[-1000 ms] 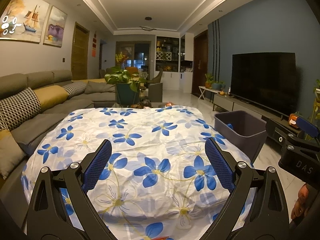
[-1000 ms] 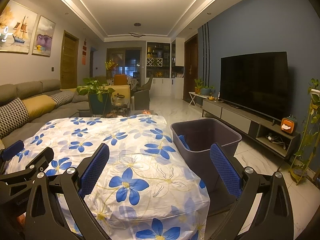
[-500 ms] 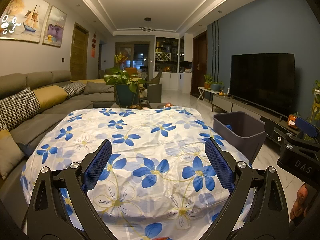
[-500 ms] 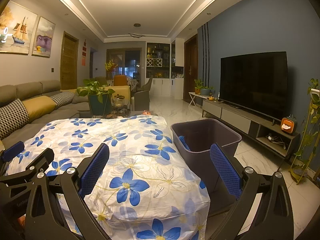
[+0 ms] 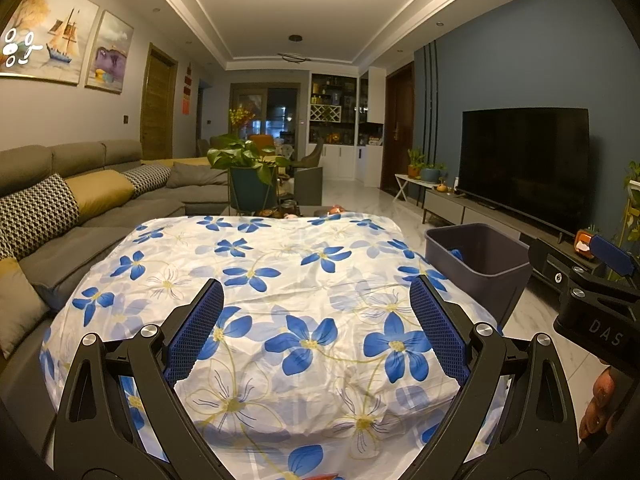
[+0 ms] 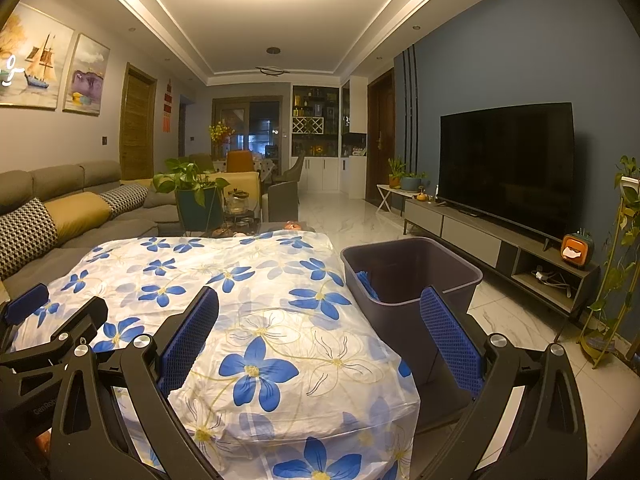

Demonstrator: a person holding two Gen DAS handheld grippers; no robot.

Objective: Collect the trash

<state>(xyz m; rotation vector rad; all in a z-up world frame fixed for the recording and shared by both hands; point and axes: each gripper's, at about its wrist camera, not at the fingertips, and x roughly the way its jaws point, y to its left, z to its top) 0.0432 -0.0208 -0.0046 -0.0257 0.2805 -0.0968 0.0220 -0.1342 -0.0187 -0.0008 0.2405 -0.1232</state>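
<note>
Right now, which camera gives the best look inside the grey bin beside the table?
The right wrist view: the grey bin sits near centre, its opening faces the camera and something blue lies inside. The left wrist view shows it smaller, off to the right, with less of the inside.

Pale letters "DAS" stand on the black body of the right tongs [image 5: 592, 280], seen at the right edge of the left wrist view. Small letters starting "GenRo" stand on the black body of the left tongs [image 6: 40, 344] at the near left of the right wrist view; the rest is cut off.
</note>
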